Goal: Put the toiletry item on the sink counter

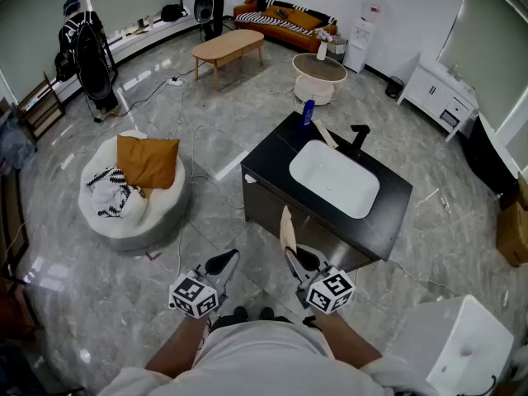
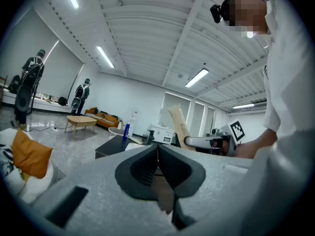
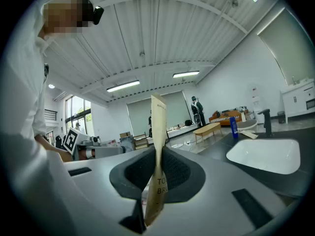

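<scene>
Head view: right gripper (image 1: 292, 252) clamps one box (image 1: 287, 228); counter (image 1: 279, 152) bears one bottle (image 1: 308, 112).

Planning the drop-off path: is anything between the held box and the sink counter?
Nothing visible. The right gripper holds the box upright, just short of the sink counter; the blue bottle stands at its far end.

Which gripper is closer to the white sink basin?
The right. The right gripper, shut on a toothbrush carton, hangs just before the near edge of the counter that holds the sink basin. The left gripper is farther left, over the floor.
</scene>
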`<action>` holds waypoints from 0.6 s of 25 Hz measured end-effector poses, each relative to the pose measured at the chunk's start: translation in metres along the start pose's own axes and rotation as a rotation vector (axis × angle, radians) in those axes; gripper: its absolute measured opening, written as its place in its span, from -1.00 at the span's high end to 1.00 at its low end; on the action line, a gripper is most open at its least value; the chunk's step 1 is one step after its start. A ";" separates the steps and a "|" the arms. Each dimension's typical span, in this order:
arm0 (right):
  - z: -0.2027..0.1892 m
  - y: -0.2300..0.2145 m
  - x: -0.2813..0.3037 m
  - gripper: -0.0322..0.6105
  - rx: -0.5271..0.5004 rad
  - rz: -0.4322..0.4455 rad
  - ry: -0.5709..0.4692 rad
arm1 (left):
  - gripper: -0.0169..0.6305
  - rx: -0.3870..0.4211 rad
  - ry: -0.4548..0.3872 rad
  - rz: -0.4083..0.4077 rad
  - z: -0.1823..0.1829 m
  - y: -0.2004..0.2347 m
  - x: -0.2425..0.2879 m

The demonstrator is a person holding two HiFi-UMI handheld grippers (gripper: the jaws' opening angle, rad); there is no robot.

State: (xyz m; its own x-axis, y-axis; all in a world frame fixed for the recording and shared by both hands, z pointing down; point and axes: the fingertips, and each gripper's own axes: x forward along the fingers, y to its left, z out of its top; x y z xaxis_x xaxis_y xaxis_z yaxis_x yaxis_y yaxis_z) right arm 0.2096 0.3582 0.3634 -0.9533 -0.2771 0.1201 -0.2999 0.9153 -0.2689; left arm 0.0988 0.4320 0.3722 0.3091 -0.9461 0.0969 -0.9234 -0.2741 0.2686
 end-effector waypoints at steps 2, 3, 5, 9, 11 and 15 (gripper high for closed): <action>0.001 -0.009 -0.004 0.76 0.001 -0.009 0.000 | 0.90 -0.007 0.015 -0.014 -0.003 -0.006 0.011; 0.001 -0.012 -0.007 0.76 0.002 -0.011 0.002 | 0.90 -0.012 0.019 -0.020 -0.005 -0.009 0.016; -0.003 -0.017 -0.013 0.77 0.007 -0.012 0.007 | 0.90 -0.019 0.024 -0.029 -0.009 -0.017 0.021; -0.005 -0.023 -0.021 0.76 0.009 -0.007 0.008 | 0.90 -0.014 0.027 -0.038 -0.009 -0.026 0.029; -0.004 -0.026 -0.022 0.76 0.008 -0.006 0.003 | 0.90 -0.011 0.019 -0.031 -0.005 -0.028 0.031; -0.001 -0.024 -0.025 0.76 0.017 0.024 -0.031 | 0.90 -0.006 0.021 -0.012 -0.008 -0.030 0.031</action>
State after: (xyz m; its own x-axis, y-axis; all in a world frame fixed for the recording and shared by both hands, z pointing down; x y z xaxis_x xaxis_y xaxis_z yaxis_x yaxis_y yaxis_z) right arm 0.2406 0.3438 0.3681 -0.9609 -0.2639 0.0836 -0.2768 0.9168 -0.2879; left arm 0.1377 0.4118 0.3750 0.3246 -0.9390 0.1134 -0.9184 -0.2842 0.2753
